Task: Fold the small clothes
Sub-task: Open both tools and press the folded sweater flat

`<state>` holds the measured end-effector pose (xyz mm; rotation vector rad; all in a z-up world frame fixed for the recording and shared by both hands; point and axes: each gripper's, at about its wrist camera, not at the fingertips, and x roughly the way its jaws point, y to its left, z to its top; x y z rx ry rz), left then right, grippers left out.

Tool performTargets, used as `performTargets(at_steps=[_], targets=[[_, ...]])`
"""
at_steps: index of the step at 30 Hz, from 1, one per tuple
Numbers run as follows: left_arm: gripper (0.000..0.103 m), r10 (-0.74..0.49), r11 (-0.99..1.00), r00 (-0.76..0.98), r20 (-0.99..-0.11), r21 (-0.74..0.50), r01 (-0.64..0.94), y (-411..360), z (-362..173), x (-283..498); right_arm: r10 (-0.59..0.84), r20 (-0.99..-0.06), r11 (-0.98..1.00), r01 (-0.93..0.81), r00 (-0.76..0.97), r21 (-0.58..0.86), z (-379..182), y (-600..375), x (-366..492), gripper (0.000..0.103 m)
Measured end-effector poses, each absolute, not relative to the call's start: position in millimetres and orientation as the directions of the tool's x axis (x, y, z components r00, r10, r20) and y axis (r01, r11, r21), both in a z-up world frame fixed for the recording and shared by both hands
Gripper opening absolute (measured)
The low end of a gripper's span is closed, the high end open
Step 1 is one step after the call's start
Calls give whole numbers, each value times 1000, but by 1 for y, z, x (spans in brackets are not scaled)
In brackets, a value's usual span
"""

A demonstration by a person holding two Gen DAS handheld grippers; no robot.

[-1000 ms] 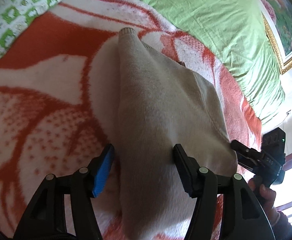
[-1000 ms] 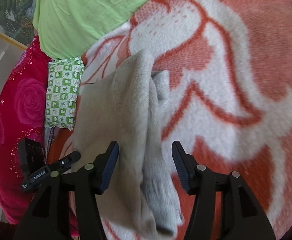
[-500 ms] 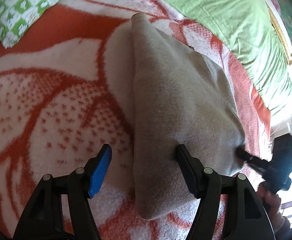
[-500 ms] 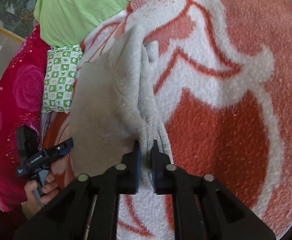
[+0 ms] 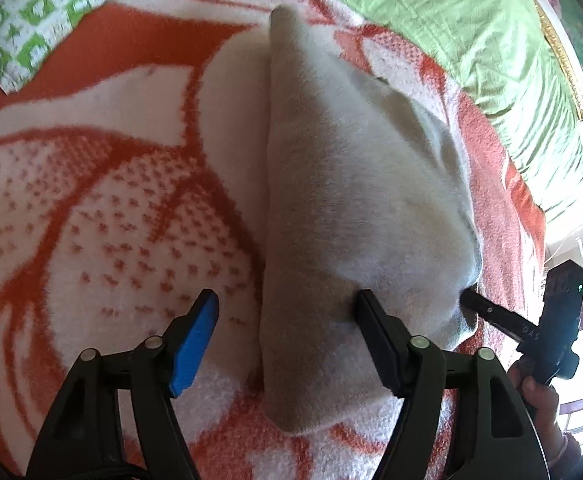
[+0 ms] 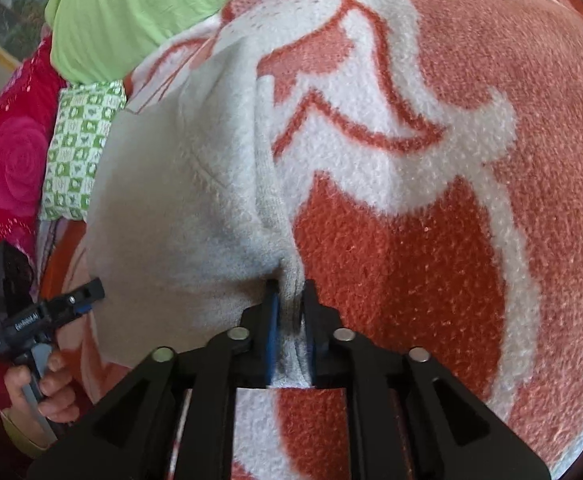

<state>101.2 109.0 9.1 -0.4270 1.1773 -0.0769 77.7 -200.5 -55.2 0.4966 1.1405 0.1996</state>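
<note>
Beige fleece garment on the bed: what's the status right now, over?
Right tongs shut on beige fleece garment. Left tongs open over its near edge. Garment partly folded on orange-and-white blanket. Nothing in the way.

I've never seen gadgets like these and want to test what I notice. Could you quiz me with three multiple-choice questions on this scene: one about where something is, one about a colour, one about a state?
1. Where does the beige garment lie?
A. on the orange-and-white blanket
B. on a wooden floor
C. in a basket

2. What colour is the sheet beyond the blanket?
A. blue
B. light green
C. black

3. What is the right gripper doing?
A. hanging open above the garment
B. shut on the garment's edge
C. holding a pillow

Answers:
1 A, the patterned blanket shows all round the garment.
2 B, it is light green in both views.
3 B, its fingers pinch a bunched fold of fabric, while the left gripper stands open.
</note>
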Motion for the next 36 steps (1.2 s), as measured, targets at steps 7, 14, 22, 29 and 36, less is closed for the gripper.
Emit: performTargets(at_steps=[7,14,22,29,36], targets=[[68,-237,931,468,-852,-336,-141,110,42,116,402,-724,875,-2,561,485,10,-195,86,33],[68,-172,936,418,-892,-281,-214,105,16,164,393,-794,905,-41,463,424,-16,-159,144,33],[68,-186,936,430,-884,-293,-197,103,16,161,404,-791,873,67,459,484,-26,-180,140,33],[68,-214,941,454,-865,-308,-142,104,24,97,408,-739,859,48,537,509,16,-174,73,42],[69,-230,948,450,-863,-304,-98,101,20,40,347,-779,894,65,523,442,16,-148,1,54]])
